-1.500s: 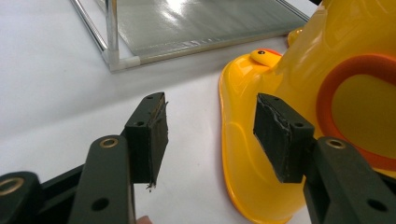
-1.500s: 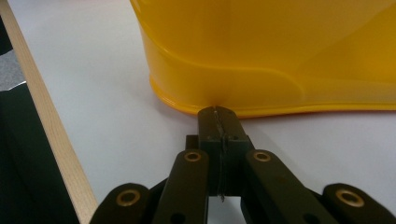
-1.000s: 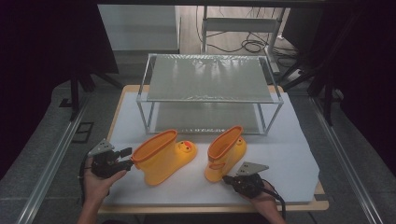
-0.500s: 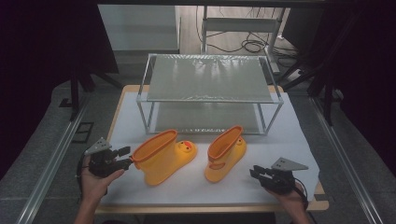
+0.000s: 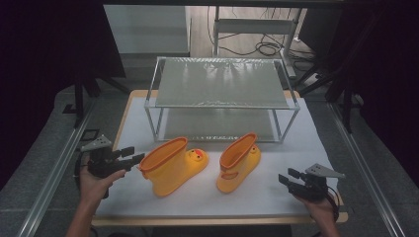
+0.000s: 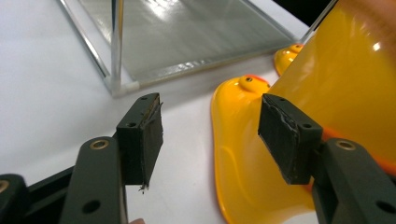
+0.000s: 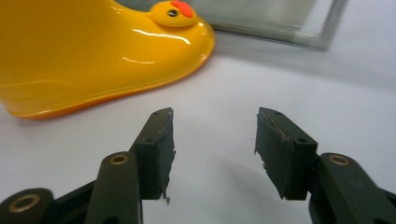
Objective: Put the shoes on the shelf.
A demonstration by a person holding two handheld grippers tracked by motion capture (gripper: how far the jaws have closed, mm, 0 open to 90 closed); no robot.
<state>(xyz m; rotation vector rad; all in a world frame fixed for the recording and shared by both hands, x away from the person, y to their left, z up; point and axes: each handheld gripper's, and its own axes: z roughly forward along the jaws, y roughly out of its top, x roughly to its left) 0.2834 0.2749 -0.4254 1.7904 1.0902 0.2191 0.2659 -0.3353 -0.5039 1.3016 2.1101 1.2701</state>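
Boots, yellow, pair: left boot (image 5: 170, 165) and right boot (image 5: 238, 161) lying before rack (image 5: 222, 96). Left gripper view: jaws just opened, wide, one pad by shaft (image 6: 336, 79); nudge likely. Right gripper view: right gripper (image 7: 212, 147) just opened, empty, apart; approach may push boot

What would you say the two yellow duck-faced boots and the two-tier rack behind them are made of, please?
The two yellow duck-faced boots look like moulded rubber or soft plastic: glossy, with sharp highlights on the smooth one-piece shell in both gripper views. The two-tier rack seems to have a slim silver metal frame with pale corner joints; its shelves look like translucent ribbed plastic or glass, shiny with streaked reflections, though which one is hard to tell.
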